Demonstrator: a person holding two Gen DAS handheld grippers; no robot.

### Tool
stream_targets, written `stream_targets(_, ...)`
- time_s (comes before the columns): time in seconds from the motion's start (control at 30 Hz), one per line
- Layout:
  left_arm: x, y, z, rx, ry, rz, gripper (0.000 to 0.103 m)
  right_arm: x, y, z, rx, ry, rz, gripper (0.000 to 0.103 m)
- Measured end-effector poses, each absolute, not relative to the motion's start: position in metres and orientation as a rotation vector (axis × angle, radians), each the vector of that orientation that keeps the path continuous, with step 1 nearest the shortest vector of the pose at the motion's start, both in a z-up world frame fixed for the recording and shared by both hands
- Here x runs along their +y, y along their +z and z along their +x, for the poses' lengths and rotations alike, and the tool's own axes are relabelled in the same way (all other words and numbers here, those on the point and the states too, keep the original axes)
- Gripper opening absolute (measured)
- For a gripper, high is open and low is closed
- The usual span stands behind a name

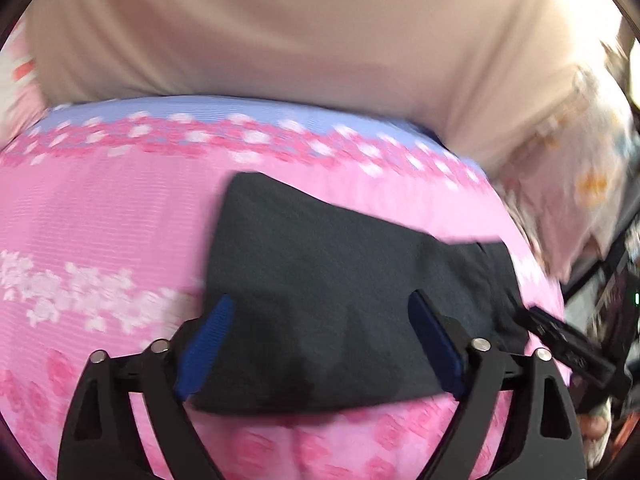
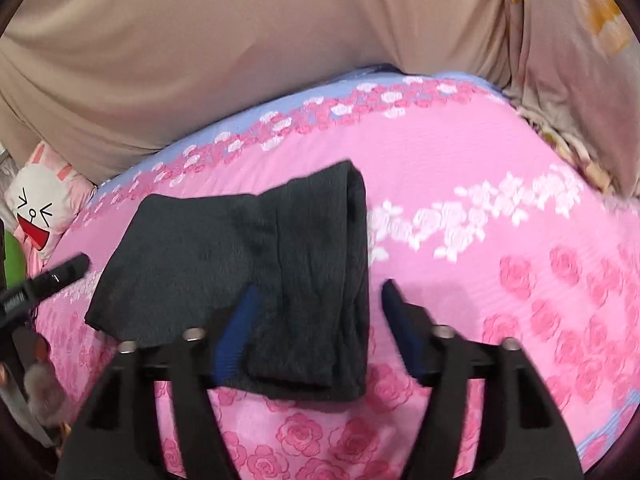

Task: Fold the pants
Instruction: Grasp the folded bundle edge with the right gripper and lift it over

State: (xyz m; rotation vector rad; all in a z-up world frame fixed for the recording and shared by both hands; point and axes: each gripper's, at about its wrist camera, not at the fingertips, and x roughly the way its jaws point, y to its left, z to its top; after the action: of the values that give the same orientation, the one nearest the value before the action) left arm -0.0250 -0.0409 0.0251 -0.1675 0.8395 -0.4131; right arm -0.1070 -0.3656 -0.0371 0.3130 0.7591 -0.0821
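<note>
While lying folded on the pink rose bedspread [image 2: 500, 184], dark pants [image 2: 248, 240] with long axis running left to right, thicker doubled end to the right. Left gripper [image 1: 320, 320]: fingers [image 1: 208, 344] spread wide over the bundle, pinching nothing. Right gripper [image 2: 316, 316]: fingers [image 2: 236, 328] spread, astride the thick right edge, likely nearer for the next fold. Left view blurred; only right view shows the layered fold and a cartoon pillow [image 2: 36, 212].

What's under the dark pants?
The folded pants lie on a pink rose bedspread, which shows all around them. Whatever is directly beneath the fabric or tucked inside the folds is covered, so it cannot be seen.
</note>
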Motion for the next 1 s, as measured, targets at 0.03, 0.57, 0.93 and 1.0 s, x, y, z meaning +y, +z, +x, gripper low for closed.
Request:
stream_targets(0.03,-0.034,0.021,-0.018,0.855,-0.396,-0.187,0.087,-0.368,-0.04,-0.102,0.775,-0.082,0.323,0.071)
stream_targets(0.57,0.041,0.015,-0.039,0.953,-0.507,-0.256,0.01,-0.31,-0.027,-0.104,0.779,0.174,0.394,0.029)
stream_targets(0.93,0.008,0.033,-0.085,0.802,-0.275,-0.031,0.032,-0.279,0.012,-0.127,0.663,0.049,0.243,0.01)
stream_targets(1.0,-0.008,0.03,-0.086,0.795,-0.293,-0.014,0.035,-0.259,0.013,-0.112,0.671,0.106,0.192,0.007)
